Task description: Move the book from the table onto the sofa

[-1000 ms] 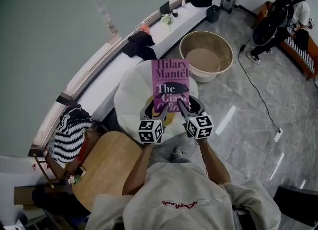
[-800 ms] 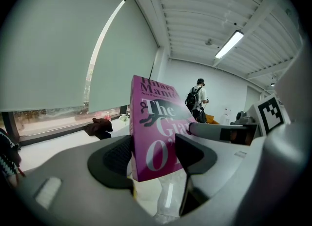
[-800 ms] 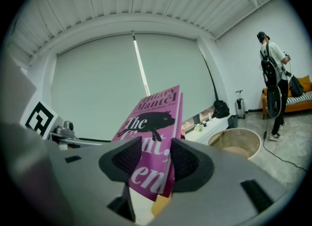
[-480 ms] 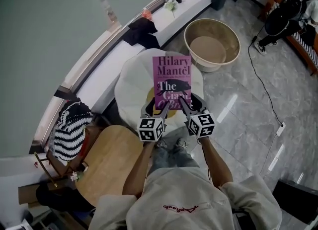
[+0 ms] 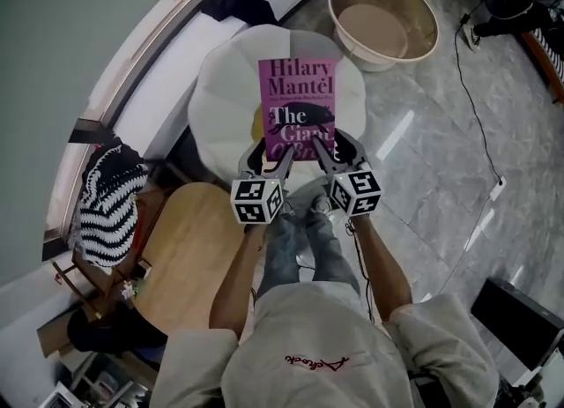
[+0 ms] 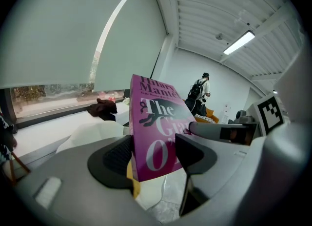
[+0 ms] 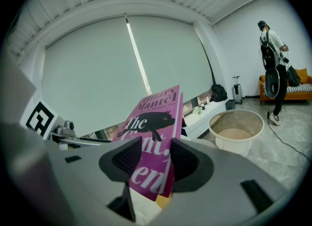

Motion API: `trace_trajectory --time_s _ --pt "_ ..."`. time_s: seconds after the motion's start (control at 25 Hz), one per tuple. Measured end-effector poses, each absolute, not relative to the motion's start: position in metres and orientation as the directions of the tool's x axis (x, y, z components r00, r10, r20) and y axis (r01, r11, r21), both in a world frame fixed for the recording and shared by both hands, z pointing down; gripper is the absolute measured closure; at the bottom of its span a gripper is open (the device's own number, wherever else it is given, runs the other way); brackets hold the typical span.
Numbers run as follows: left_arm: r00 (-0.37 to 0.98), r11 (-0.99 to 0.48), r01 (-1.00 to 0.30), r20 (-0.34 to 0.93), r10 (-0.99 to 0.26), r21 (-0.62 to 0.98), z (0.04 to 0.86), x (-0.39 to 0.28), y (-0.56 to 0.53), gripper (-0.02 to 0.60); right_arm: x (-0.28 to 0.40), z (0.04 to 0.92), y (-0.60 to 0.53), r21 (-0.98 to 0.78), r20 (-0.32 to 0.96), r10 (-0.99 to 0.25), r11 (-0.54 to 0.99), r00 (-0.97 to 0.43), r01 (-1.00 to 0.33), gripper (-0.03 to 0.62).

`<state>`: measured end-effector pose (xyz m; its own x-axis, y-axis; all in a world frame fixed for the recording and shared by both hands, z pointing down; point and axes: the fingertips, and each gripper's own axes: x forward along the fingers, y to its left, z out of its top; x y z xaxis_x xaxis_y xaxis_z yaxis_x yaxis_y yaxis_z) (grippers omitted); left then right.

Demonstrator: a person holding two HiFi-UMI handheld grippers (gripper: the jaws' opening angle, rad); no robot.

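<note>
The person is stretching both arms forward, the left forearm (image 5: 234,276) and the right forearm (image 5: 381,261) running almost parallel with the elbows bent. The left tongs (image 5: 268,156) are clamping the book (image 5: 298,105) at its near left corner, pads pressing on both covers. The right tongs (image 5: 336,145) are gripping the near right corner the same way. Both tongs are sitting close together, pointing ahead and slightly down.
</note>
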<state>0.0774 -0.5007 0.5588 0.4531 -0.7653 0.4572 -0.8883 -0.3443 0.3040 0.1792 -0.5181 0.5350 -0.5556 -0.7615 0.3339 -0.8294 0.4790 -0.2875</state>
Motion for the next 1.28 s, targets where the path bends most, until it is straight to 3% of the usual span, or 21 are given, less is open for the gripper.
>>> trace_trajectory --time_s 0.6,1.28 --pt "0.461 -0.276 -0.883 0.599 -0.655 0.379 0.718 0.077 -0.477 0.296 0.179 0.697 -0.498 -0.373 0.493 -0.678 0.401 -0.545 -0.836 0.402" --pt "0.436 -0.174 -0.89 0.671 -0.6 0.423 0.846 0.081 -0.457 0.296 0.182 0.828 -0.487 -0.42 0.582 -0.572 0.397 -0.578 -0.816 0.404"
